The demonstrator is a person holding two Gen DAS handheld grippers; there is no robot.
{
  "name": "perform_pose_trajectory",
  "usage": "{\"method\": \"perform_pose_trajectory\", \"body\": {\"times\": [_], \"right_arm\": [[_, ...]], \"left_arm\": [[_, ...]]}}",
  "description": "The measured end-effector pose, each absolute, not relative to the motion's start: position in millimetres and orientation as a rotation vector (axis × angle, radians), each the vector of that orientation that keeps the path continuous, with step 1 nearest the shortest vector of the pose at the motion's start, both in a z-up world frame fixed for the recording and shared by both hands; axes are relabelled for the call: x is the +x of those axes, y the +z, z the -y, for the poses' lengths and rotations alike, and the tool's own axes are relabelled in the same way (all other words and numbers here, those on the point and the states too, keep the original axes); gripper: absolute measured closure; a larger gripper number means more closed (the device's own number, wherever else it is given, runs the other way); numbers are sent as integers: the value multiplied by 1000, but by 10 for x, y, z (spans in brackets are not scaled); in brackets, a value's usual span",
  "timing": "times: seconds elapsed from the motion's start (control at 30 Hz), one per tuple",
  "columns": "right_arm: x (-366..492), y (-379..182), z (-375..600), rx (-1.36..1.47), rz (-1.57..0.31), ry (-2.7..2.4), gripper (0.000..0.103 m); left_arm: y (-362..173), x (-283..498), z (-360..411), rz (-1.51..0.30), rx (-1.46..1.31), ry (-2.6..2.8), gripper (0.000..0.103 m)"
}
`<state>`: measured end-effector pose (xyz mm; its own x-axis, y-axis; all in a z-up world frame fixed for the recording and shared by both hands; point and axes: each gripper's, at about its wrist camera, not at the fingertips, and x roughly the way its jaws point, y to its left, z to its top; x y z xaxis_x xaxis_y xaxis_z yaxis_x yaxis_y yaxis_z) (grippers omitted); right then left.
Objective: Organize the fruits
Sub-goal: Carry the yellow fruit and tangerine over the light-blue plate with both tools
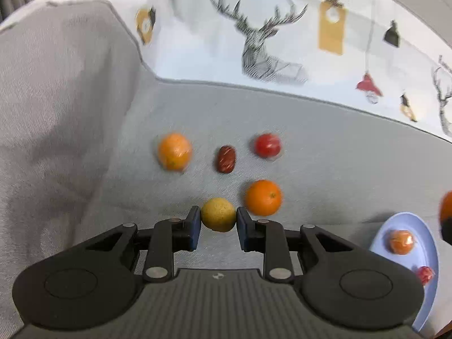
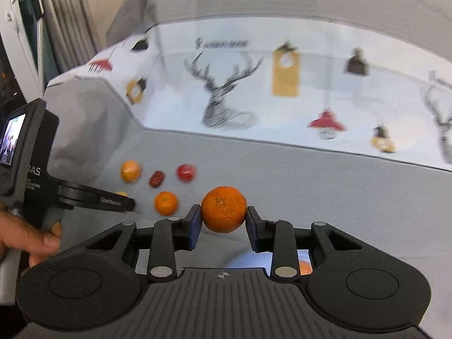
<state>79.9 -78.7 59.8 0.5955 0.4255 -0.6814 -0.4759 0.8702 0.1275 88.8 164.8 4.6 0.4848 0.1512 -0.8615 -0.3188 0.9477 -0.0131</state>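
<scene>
My left gripper (image 1: 218, 220) is shut on a small yellow fruit (image 1: 218, 214), held above the grey sofa seat (image 1: 325, 152). My right gripper (image 2: 223, 220) is shut on a mandarin (image 2: 223, 209); that fruit shows at the right edge of the left wrist view as the mandarin (image 1: 446, 206). On the seat lie a wrapped orange (image 1: 174, 151), a dark red date (image 1: 226, 158), a wrapped red fruit (image 1: 267, 145) and a bare orange (image 1: 263, 197). A pale blue plate (image 1: 423, 257) at the lower right holds a wrapped mandarin (image 1: 401, 241) and a small wrapped red fruit (image 1: 425, 274).
A white cloth printed with deer heads and lamps (image 1: 262, 42) covers the sofa back. The grey armrest (image 1: 62, 107) rises on the left. In the right wrist view a hand (image 2: 31, 240) holds the left gripper's handle (image 2: 31, 152); a curtain (image 2: 65, 19) hangs behind.
</scene>
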Motion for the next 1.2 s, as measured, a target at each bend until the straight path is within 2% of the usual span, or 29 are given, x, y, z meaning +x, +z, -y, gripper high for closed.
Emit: {"method": "perform_pose_trajectory", "body": {"times": [0.17, 0.33, 0.47, 0.53, 0.7, 1.2], "right_arm": [[646, 517, 1311, 23, -785, 430, 68], [605, 369, 1588, 67, -807, 383, 68], [584, 284, 1692, 28, -793, 362, 68], [592, 253, 1755, 17, -794, 344, 68], [616, 216, 1917, 18, -790, 321, 68], [681, 109, 2038, -1, -801, 297, 68]], "left_arm": [[297, 820, -1358, -977, -142, 224, 74], [596, 568, -1032, -896, -216, 130, 74], [390, 380, -700, -872, -150, 78, 74], [230, 409, -572, -940, -100, 88, 74], [155, 493, -485, -919, -47, 79, 74], [29, 659, -499, -945, -144, 43, 74]]}}
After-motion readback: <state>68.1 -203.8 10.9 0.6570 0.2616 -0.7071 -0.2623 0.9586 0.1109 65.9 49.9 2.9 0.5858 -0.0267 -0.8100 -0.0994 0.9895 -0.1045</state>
